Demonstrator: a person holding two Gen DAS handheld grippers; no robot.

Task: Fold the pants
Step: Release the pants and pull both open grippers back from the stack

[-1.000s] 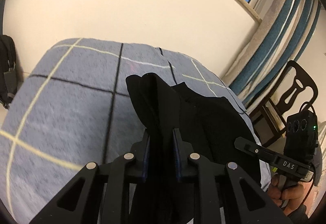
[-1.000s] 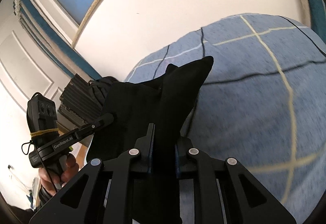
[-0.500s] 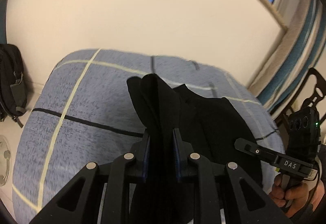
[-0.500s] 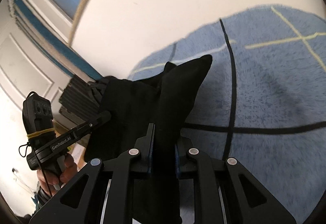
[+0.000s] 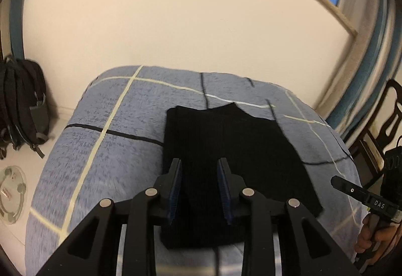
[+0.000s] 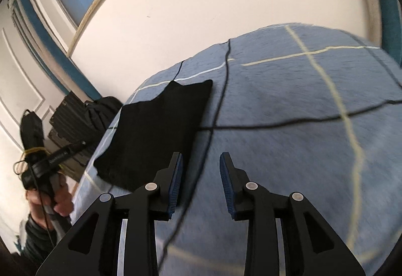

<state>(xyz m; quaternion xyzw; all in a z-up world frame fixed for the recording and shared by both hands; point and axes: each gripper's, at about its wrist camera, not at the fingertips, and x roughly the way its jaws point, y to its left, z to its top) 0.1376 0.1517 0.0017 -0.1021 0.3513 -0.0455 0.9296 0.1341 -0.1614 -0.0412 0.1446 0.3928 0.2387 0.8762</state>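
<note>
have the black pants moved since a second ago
Yes. The pants were pinched up in both grippers; they now lie flat on the blue blanket, released by the open left gripper and right gripper.

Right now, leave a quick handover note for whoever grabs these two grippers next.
Left gripper: open, empty, over the near end of the black pants.
Right gripper: open, empty, over bare blue blanket, just right of the pants.
Pants: lying flat as a folded rectangle on the blanket, touching neither gripper's fingers.
Done: pants are folded and lying released on the blanket.
Left: judge whether another fold is wanted; otherwise tidy the edges and back away.
</note>
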